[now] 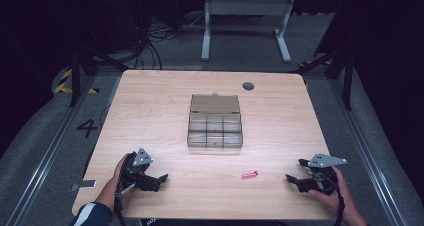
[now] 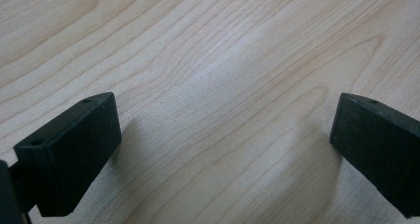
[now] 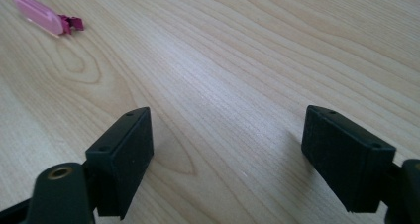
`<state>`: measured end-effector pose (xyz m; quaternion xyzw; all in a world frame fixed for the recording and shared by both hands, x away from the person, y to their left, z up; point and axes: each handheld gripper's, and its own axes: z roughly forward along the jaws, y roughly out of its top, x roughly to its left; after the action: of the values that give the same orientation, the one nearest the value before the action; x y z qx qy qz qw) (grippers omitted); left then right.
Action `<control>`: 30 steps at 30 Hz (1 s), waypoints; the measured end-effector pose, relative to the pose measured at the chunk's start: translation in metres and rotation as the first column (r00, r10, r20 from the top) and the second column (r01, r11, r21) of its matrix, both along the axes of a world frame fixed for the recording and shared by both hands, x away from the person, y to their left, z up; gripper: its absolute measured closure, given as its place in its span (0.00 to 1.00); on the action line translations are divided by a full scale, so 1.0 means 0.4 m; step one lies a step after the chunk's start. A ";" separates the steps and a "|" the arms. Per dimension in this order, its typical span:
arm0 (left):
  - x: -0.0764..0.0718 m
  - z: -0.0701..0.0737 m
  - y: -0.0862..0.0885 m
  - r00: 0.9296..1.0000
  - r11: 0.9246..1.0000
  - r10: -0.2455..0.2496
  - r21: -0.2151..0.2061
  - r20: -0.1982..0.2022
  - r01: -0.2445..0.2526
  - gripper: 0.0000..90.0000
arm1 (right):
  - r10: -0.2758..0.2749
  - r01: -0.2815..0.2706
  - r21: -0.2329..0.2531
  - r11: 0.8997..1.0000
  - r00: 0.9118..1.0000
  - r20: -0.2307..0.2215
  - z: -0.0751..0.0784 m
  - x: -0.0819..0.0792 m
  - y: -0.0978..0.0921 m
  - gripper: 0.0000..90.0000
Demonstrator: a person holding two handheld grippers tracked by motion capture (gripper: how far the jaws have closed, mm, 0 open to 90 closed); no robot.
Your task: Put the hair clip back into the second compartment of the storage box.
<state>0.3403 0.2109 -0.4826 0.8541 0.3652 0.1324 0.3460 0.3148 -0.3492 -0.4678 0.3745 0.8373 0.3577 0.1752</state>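
Dim surroundings — soft, grainy frames

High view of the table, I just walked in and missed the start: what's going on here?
A person holds a gripper in each hand near the table's front edge. The left gripper and right gripper are both open and empty. A small pink clip lies between them, nearer the right gripper. A clear compartment box sits mid-table, lid open. Nothing is being handled.

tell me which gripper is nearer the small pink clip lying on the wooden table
Right. The right gripper sits just right of the small pink clip, jaws toward it; the left gripper lies farther off to its left.
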 end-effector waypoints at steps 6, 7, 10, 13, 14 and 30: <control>-0.001 0.000 0.001 1.000 1.000 -0.004 0.003 0.002 0.004 0.00 | 0.082 -0.082 0.035 0.996 0.997 0.012 0.006 -0.002 0.009 0.39; -0.001 0.000 0.001 1.000 1.000 -0.005 0.003 0.002 0.005 0.00 | 0.088 -0.088 0.041 0.995 0.996 0.020 0.009 -0.003 0.012 0.40; 0.001 0.000 0.003 1.000 1.000 -0.015 0.004 0.002 0.015 0.00 | 0.118 -0.120 0.044 0.992 0.992 0.038 0.020 -0.006 0.022 0.44; 0.000 0.000 0.003 1.000 1.000 -0.017 0.002 0.001 0.017 0.00 | 0.151 -0.153 0.050 0.987 0.988 0.042 0.030 -0.007 0.036 0.46; 0.000 0.000 0.003 1.000 1.000 -0.017 0.002 0.001 0.017 0.00 | 0.163 -0.165 0.051 0.985 0.985 0.047 0.034 -0.007 0.044 0.48; 0.000 0.000 0.003 1.000 1.000 -0.017 0.002 0.001 0.017 0.00 | 0.340 -0.341 0.024 0.940 0.940 0.023 0.075 0.024 0.180 0.57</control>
<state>0.3404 0.2122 -0.4826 0.8573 0.3578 0.1301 0.3464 0.3244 -0.2774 -0.4380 0.2232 0.8828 0.3976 0.1132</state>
